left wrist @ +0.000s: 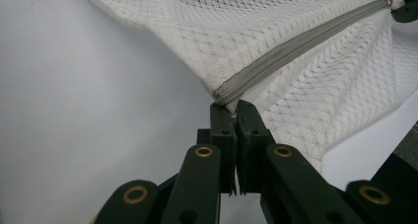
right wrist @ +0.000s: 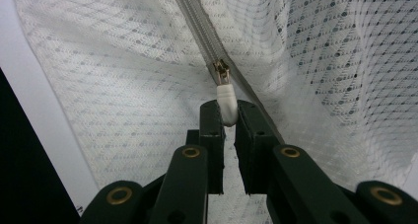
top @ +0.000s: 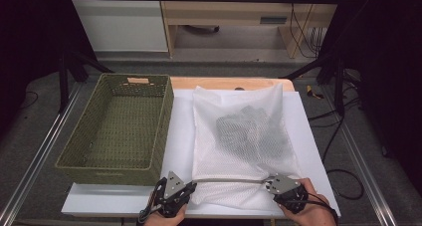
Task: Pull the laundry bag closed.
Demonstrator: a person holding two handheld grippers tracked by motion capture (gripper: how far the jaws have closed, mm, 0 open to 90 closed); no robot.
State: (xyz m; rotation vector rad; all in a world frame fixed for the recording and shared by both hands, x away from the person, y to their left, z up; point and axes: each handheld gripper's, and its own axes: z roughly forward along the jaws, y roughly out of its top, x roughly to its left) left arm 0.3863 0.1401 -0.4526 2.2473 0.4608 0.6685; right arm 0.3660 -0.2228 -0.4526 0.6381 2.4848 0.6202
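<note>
Your left gripper (left wrist: 235, 116) is clamped on the zipper's end; your right gripper (right wrist: 226, 116) pinches the white zipper pull (right wrist: 226, 105). The mesh laundry bag (top: 241, 136) lies on the table (top: 308, 136), beside the green basket (top: 119, 129). No writing is readable.

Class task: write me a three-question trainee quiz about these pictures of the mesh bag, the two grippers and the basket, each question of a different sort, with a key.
1. True or false: the left gripper pinches the end of the zip on the white mesh bag.
2. What does the right gripper hold? A) the basket rim B) the white zip pull C) a cable
3. Fill in: the green woven basket stands to the ____ of the bag in the high view.

Key: 1 true; 2 B, the zip pull; 3 left.
</note>
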